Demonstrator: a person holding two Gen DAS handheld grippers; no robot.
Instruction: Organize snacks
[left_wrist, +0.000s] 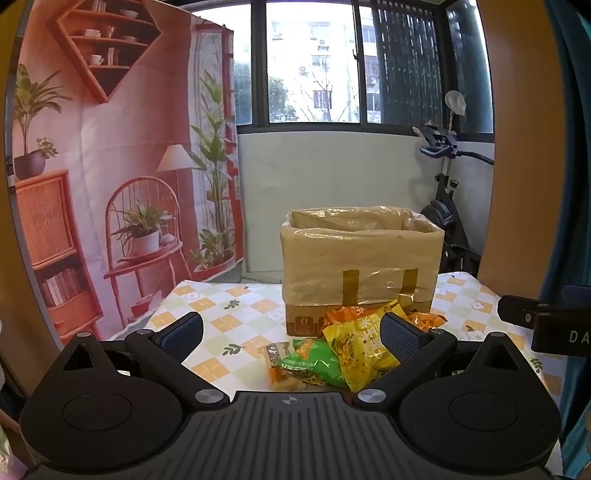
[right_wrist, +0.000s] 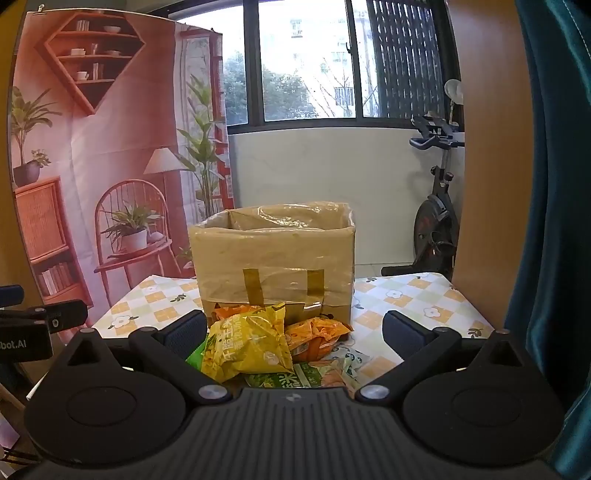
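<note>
A cardboard box lined with clear plastic film and fastened with two strips of brown tape stands upright on the checkered tablecloth; it serves as the landmark. A heap of snack packets lies on the cloth against the near face of the box. In the left wrist view, the yellow packet sits uppermost, directly in front of the box, with a green packet beside it on its left and an orange packet on its right, close to the box's lower corner. A small wrapped bar lies at the left edge of the heap, farthest from the box.

The left gripper hovers before the box with its jaws spread wide and nothing between them; the heap lies toward its right finger. The right gripper likewise stands wide open and holds nothing, its fingers flanking the heap, where the yellow packet and the orange packet rest just in front of the box. An exercise bike stands behind the box, to its right.
</note>
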